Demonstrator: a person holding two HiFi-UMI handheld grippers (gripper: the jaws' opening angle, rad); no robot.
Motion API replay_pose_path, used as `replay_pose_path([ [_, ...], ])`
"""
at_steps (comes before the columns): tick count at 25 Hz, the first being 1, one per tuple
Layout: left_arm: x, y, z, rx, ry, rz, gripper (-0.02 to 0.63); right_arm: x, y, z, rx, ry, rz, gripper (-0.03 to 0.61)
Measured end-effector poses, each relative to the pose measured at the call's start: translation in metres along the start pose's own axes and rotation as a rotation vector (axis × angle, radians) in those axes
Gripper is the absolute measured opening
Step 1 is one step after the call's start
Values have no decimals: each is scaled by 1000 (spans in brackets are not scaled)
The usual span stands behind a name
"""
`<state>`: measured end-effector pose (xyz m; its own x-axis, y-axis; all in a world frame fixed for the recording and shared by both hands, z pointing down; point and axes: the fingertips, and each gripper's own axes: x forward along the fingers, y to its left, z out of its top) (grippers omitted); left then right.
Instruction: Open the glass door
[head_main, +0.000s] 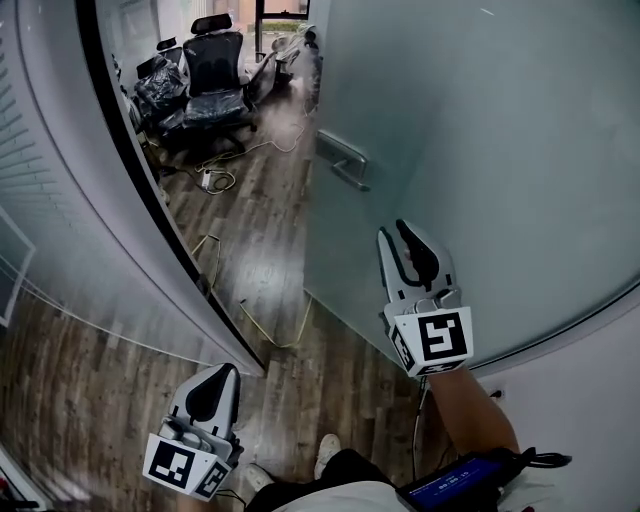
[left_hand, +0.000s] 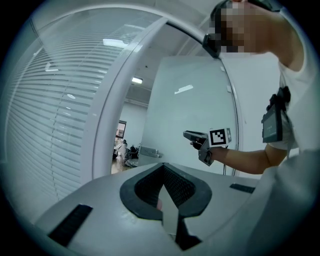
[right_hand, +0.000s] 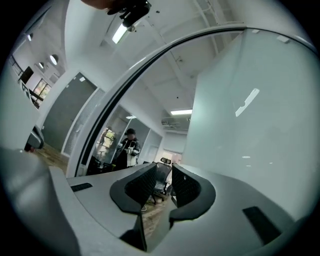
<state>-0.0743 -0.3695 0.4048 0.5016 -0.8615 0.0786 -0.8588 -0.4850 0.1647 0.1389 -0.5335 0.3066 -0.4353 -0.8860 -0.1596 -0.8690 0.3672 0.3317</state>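
The frosted glass door (head_main: 480, 150) stands ajar, its metal handle (head_main: 342, 160) on the edge near the gap. My right gripper (head_main: 400, 232) is raised in front of the door, below and to the right of the handle and apart from it. Its jaws are open with nothing between them, and the room shows through the gap (right_hand: 164, 182). My left gripper (head_main: 226, 372) hangs low at the bottom left by the curved wall, its pads (left_hand: 165, 187) together and empty. From the left gripper view I see the right gripper (left_hand: 192, 135) in front of the door (left_hand: 190, 100).
A curved glass wall with blinds (head_main: 60, 200) and a black frame (head_main: 130, 170) border the doorway on the left. Office chairs (head_main: 212, 70) and loose cables (head_main: 215, 180) lie inside the room. A yellow cable (head_main: 280, 335) crosses the wooden floor at the threshold. A person (right_hand: 129, 147) stands far inside.
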Motion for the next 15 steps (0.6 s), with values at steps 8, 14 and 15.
replay_pose_path([
  [8, -34, 4, 12, 9, -27, -24, 0, -60, 32, 44, 41, -74, -39, 93],
  [14, -66, 9, 21, 27, -49, -50, 0, -108, 66, 45, 102, -22, -90, 47],
  [15, -73, 10, 19, 29, -50, -55, 0, -118, 73, 41, 119, -6, -100, 43],
])
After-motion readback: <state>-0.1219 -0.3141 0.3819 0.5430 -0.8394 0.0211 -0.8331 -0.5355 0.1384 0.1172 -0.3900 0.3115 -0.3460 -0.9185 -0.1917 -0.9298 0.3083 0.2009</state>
